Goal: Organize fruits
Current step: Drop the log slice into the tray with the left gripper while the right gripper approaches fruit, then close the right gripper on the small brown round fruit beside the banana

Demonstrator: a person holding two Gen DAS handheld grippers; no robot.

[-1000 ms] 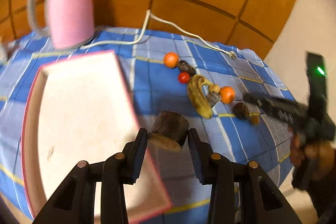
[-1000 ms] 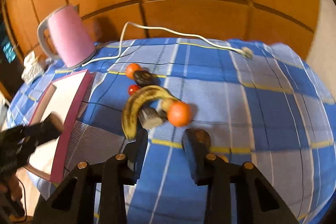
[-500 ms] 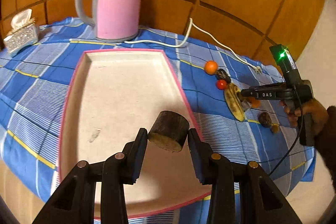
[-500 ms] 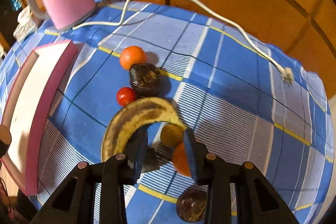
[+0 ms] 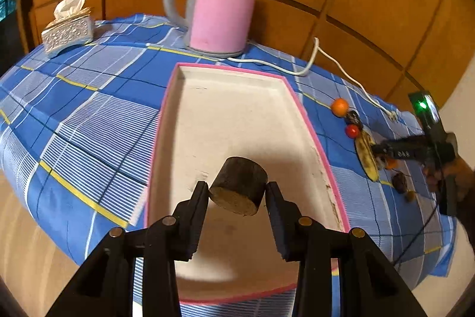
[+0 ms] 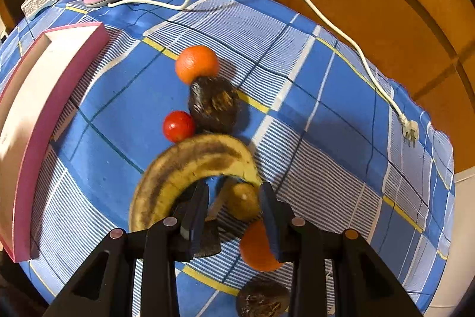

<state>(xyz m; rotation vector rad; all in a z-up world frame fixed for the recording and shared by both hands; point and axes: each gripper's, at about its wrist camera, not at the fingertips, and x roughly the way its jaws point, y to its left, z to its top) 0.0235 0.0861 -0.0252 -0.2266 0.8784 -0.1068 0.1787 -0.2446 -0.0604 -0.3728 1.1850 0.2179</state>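
Left wrist view: left claw (image 5: 237, 192) pinches a stubby dark fruit chunk (image 5: 238, 185) by its round sides over the tray's (image 5: 308, 127) near end, looks light, firm, probably squashable.

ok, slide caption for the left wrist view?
Left gripper holding a dark cut fruit chunk above the pink-rimmed tray.

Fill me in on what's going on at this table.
A person is sorting fruit with a claw in each hand. The left claw grips a dark brown chunk above the pink tray. The right claw is down in the fruit pile beside the banana, straddling a small yellowish fruit; whether it grips is unclear.
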